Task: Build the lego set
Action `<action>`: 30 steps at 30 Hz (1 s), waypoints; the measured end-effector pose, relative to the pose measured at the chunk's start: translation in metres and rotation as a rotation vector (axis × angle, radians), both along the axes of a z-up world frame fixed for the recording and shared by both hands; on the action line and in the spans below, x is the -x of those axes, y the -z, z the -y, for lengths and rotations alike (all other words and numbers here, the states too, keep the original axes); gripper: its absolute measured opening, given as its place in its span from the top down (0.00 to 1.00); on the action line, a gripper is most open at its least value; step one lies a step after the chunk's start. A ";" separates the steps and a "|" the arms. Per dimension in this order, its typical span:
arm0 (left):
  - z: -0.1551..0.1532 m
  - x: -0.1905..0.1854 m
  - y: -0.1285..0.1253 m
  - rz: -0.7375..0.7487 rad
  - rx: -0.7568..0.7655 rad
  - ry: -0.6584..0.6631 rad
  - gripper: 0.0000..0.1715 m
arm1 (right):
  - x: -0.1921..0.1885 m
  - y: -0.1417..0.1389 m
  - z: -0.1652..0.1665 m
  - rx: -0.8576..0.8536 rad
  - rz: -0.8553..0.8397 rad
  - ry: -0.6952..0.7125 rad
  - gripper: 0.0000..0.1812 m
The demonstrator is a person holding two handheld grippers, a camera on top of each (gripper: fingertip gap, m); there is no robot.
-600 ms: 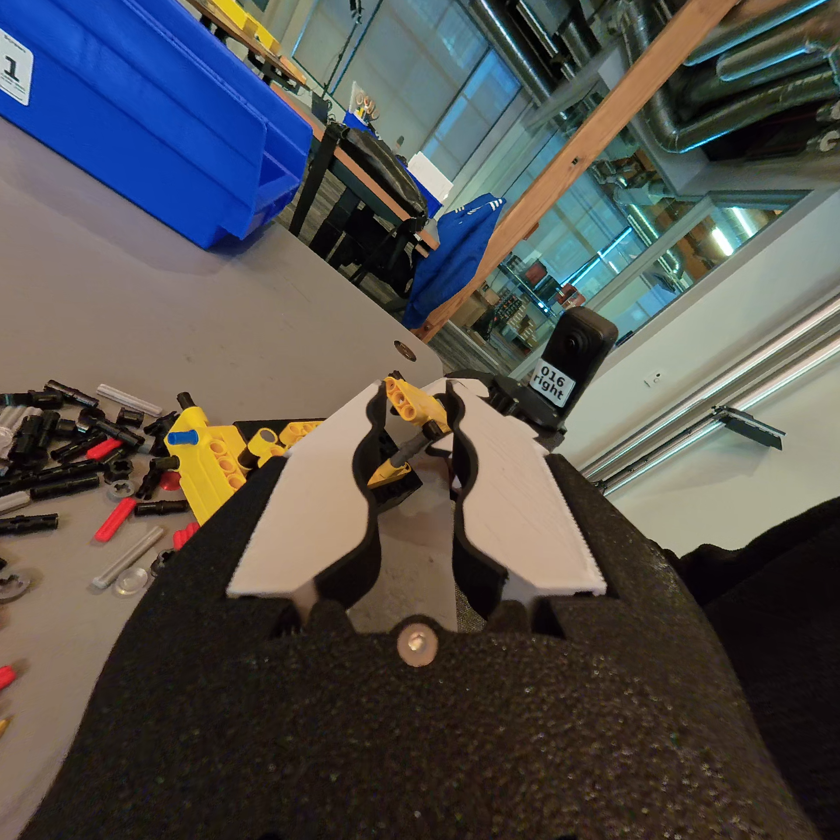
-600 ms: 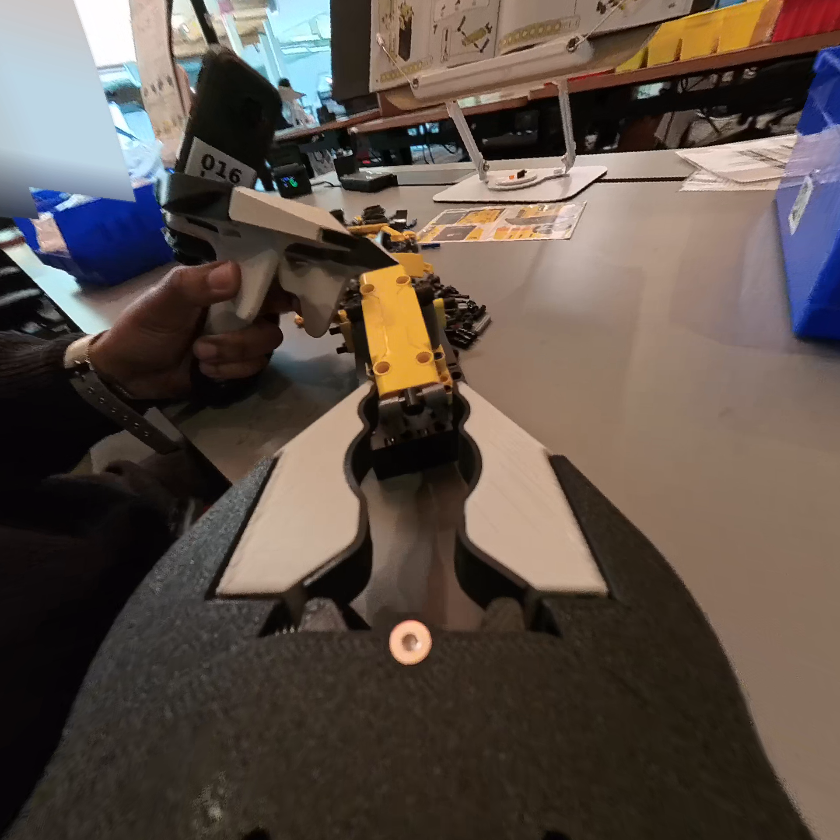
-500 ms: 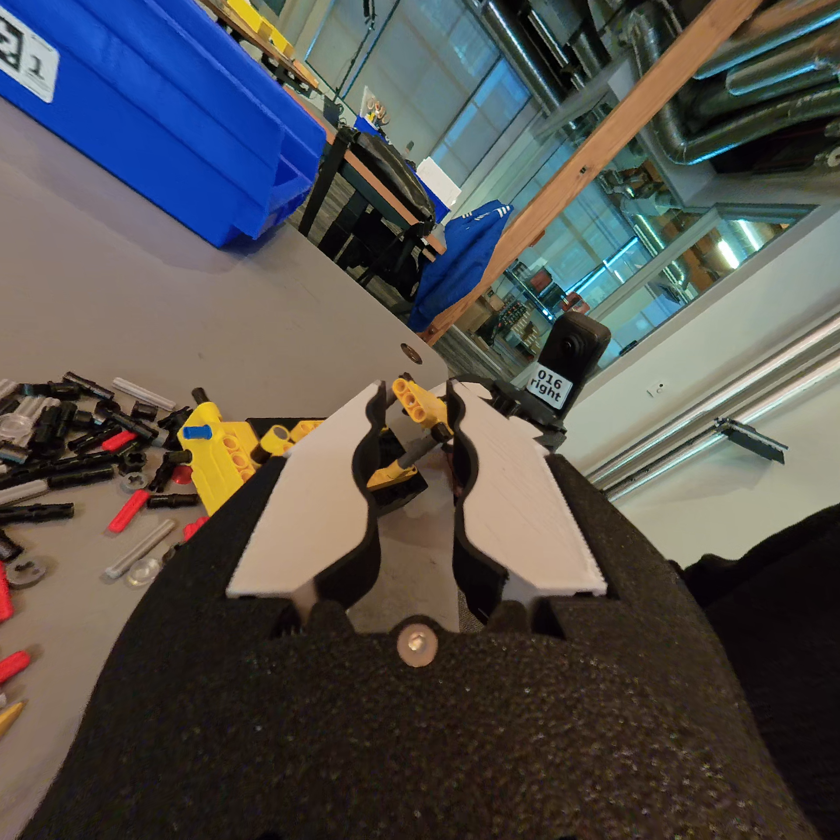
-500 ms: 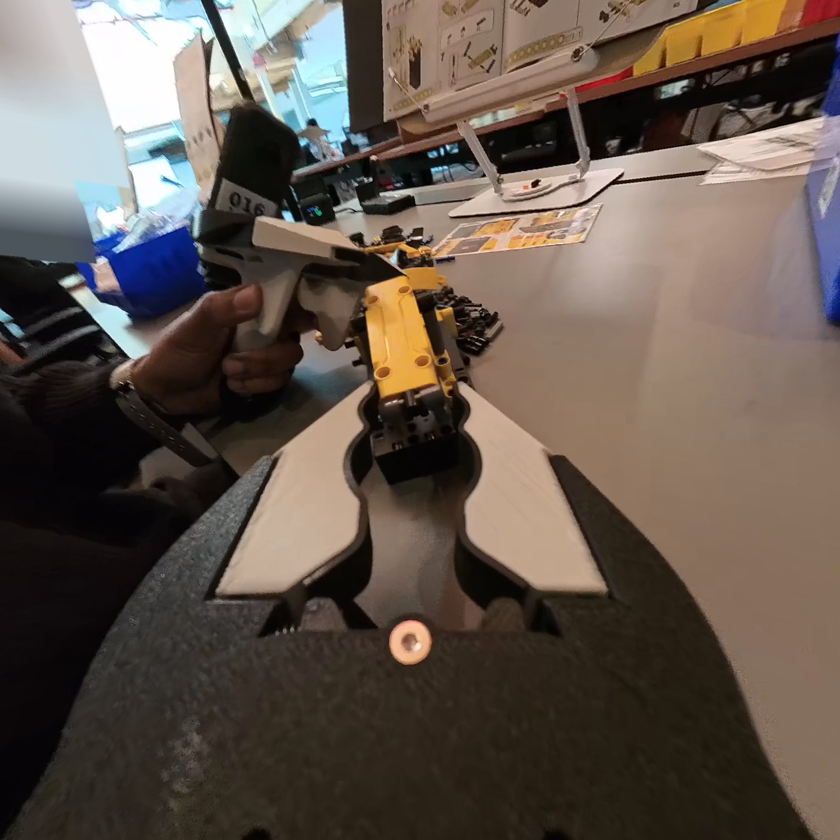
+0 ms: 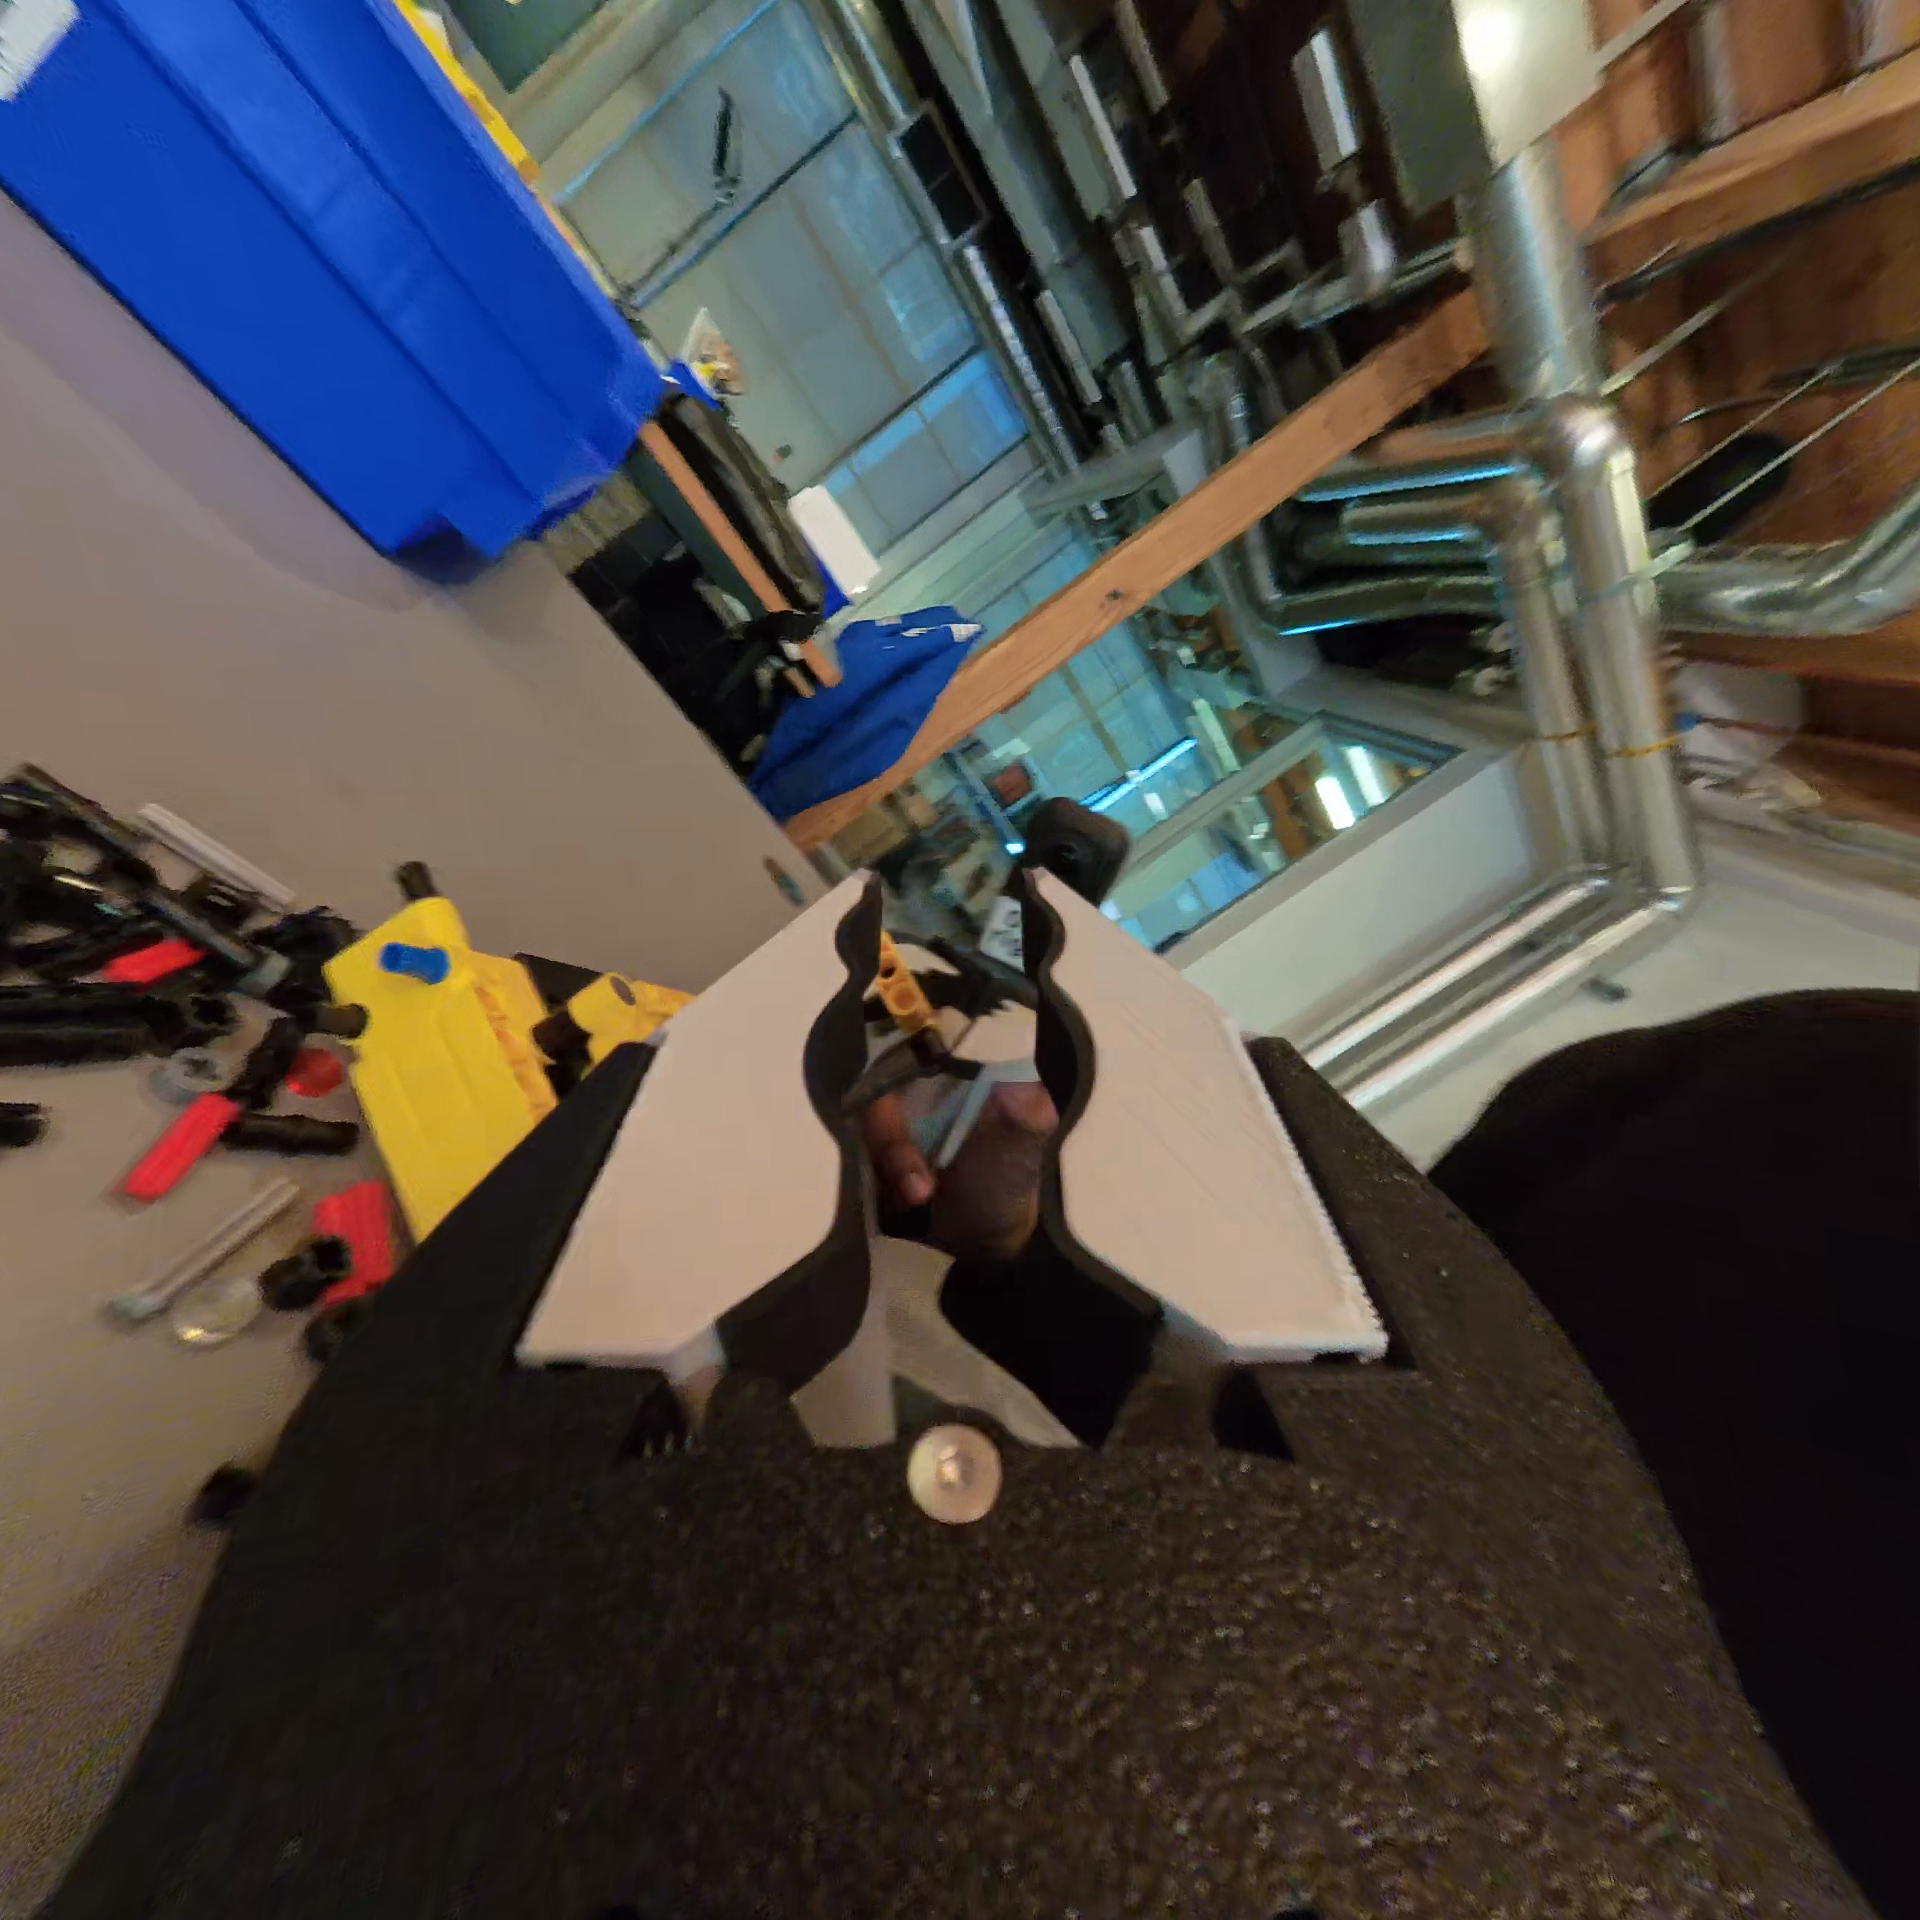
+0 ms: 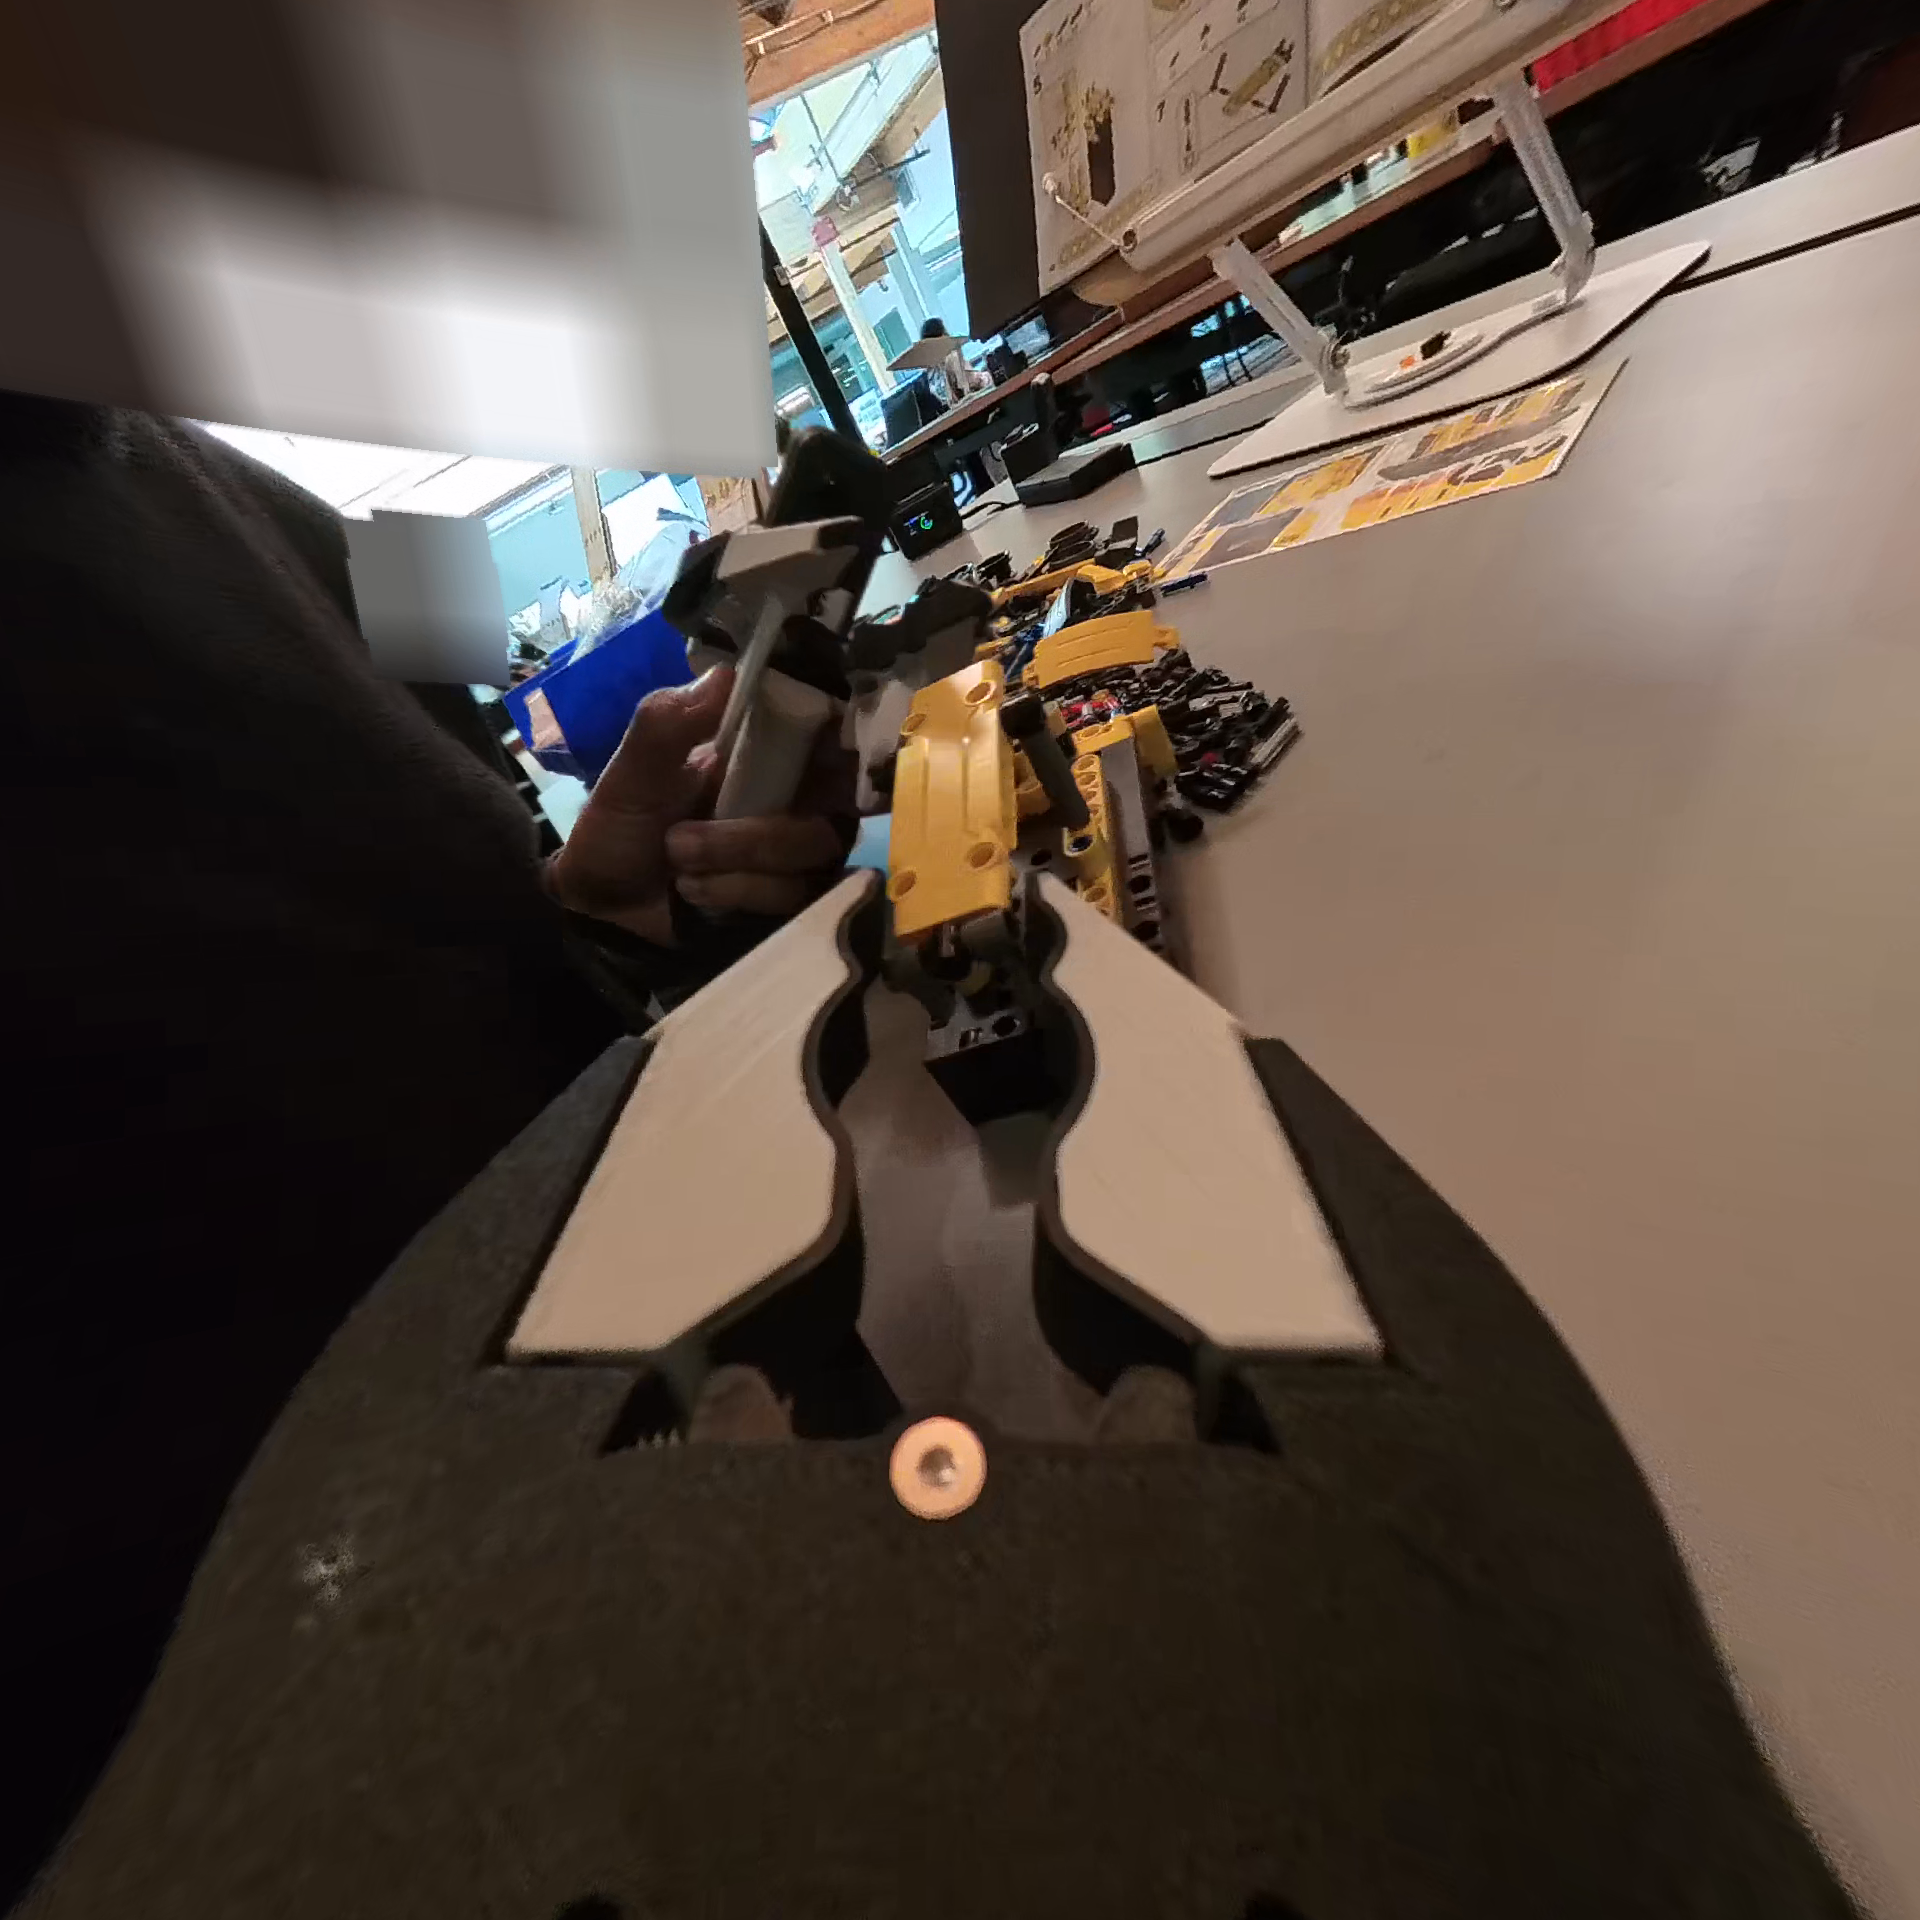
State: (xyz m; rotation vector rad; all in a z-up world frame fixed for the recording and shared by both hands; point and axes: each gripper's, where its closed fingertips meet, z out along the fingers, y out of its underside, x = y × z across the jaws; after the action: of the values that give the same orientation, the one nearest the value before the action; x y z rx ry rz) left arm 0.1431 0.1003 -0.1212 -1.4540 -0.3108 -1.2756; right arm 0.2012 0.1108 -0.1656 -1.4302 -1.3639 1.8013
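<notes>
Grey fingers of the right gripper (image 6: 954, 935) are pressed onto the grey-and-black end of a yellow toy model (image 6: 951, 790). The model is held up off the tabletop (image 6: 1558, 883) and sticks out forward past the fingertips. Only that narrow end sits between the fingers. I judge the grip shallow: the long yellow body could lever downward, twist in the pinch or slip out.

The left gripper (image 5: 951, 904) points at the same model from the other side. Its fingers stand a little apart, and a small yellow beam (image 5: 902, 987) shows in the gap. I cannot tell whether the beam is pinched or merely lies beyond. In the right wrist view a hand (image 6: 675, 831) holds this gripper just beside the model's far end. A sideways push there could pop snapped parts loose or knock the model askew.

Below, loose black and red pieces (image 5: 156, 997) are scattered beside a yellow block (image 5: 447, 1049) with a blue pin. Anything dropped would be hard to find among them. A blue bin (image 5: 312, 260) sits near the tabletop's edge. A printed leaflet (image 6: 1403, 478) lies flat toward the far edge, in front of a booklet (image 6: 1195, 104) propped on a stand.
</notes>
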 end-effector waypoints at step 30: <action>0.005 0.010 -0.006 0.140 -0.029 -0.002 0.85 | 0.004 0.001 -0.004 0.041 0.032 0.004 0.85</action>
State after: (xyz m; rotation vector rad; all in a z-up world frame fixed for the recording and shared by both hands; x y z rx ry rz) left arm 0.1327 0.0949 -0.1150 -1.3420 -0.3850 -1.3782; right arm 0.1972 0.1147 -0.1666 -1.4886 -1.3455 1.8210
